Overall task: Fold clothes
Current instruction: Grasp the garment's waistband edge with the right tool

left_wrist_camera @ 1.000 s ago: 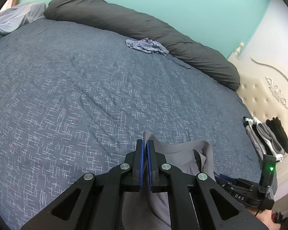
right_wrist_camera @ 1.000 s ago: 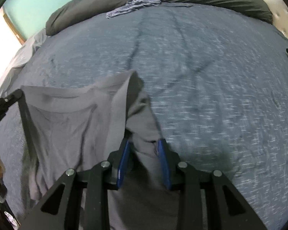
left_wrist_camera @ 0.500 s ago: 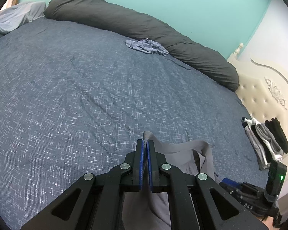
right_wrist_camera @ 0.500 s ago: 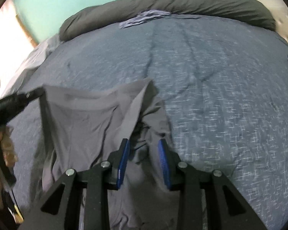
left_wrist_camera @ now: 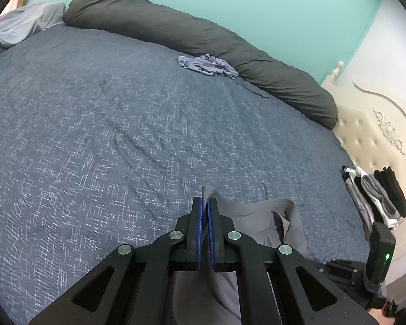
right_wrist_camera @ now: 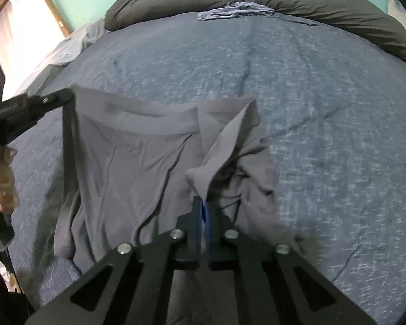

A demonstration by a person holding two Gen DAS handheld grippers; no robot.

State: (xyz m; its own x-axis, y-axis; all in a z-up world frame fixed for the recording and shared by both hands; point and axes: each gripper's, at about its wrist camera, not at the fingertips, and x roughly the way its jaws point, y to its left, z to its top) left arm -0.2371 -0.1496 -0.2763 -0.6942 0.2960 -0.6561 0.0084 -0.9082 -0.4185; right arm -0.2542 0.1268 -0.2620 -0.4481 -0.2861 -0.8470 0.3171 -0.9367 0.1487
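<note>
Still-rumpled grey shorts (right_wrist_camera: 138, 168), waistband uppermost

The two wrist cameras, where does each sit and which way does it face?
Left wrist: on the left gripper, facing down across the bed toward the headboard; jaws shut on the grey garment.
Right wrist: on the right gripper, facing down at the garment; a hand shows.
Shared: garment, dark bolster, crumpled blue cloth.

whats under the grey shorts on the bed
The grey shorts lie on the blue patterned bedspread, which shows all around them. Whatever sits directly beneath the cloth is covered.
</note>
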